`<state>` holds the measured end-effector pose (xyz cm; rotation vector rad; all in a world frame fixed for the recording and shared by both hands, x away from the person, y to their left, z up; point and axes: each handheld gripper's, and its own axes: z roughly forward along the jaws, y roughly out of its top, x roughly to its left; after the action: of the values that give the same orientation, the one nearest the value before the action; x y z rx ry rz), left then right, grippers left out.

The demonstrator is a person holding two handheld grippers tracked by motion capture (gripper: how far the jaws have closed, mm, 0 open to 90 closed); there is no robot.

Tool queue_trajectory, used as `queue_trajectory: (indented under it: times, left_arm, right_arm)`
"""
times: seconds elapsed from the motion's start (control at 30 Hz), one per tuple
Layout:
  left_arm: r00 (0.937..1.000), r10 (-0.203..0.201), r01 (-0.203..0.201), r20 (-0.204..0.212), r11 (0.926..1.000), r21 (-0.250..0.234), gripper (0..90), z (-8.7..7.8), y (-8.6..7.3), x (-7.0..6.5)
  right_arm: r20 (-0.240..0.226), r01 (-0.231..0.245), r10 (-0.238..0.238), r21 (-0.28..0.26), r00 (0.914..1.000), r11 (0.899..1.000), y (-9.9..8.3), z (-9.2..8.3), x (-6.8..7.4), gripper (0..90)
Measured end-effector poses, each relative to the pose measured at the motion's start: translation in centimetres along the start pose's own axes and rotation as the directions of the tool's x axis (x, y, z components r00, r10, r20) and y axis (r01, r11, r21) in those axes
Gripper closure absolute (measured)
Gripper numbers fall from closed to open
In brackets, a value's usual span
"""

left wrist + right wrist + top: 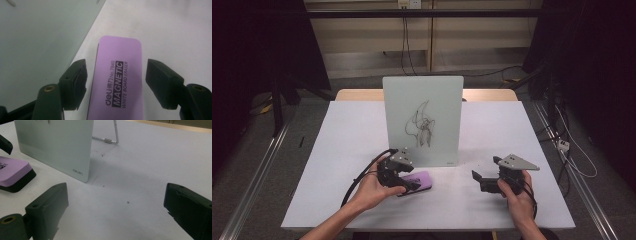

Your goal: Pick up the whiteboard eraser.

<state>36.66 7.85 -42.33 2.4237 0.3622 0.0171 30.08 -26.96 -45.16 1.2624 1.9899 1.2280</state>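
A purple magnetic whiteboard eraser (425,178) lies flat on the white table, just in front of a small standing whiteboard (422,100) that bears a black scribble (422,126). My left gripper (412,183) straddles the eraser (120,50). One jaw stands on each long side, and a thin gap shows at both pads, so the left gripper (116,75) is open around it. My right gripper (479,178) rests in a hand at the front right, open, with bare table between its jaws. In the right gripper view my right gripper (116,202) faces the board's lower corner (82,173) and the eraser (12,171).
The white table (352,135) has bare surface to the left and right of the board. A wire stand (110,140) props the board from behind. Cables run over the floor beyond the table, and metal rails (257,170) flank both sides.
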Motion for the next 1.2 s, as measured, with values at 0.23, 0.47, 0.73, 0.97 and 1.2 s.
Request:
queue_trajectory:
  times: [0.23,0.47,0.73,0.97,1.2]
  left_arm:
    - [0.9998,0.016,-0.015,-0.015,0.9983,0.057,38.9,1.1,-0.1,-0.5]
    - [0.9995,0.030,-0.029,-0.007,0.9971,0.070,38.9,1.3,-0.1,-0.5]
    - [0.9983,0.054,-0.052,-0.021,0.9947,0.089,39.0,1.4,-0.2,-0.5]
    - [0.9981,0.056,-0.054,-0.026,0.9940,0.095,40.0,1.7,0.0,-0.8]
    - [0.9991,0.016,-0.015,-0.039,0.9991,0.039,40.8,1.0,0.0,-0.4]
  right_arm:
    - [-0.002,0.003,-0.003,0.000,1.0000,1.000,0.0,0.0,0.1,5.4]
    - [-0.001,0.000,0.000,0.002,1.0000,1.000,0.0,0.1,0.0,5.4]
    - [0.000,-0.005,0.005,0.008,1.0000,1.000,0.2,0.5,0.1,5.4]
    - [0.001,-0.001,0.001,0.008,1.0000,1.000,0.1,0.4,0.1,5.4]
    - [-0.006,0.005,-0.005,0.004,1.0000,1.000,0.1,0.3,0.0,5.4]
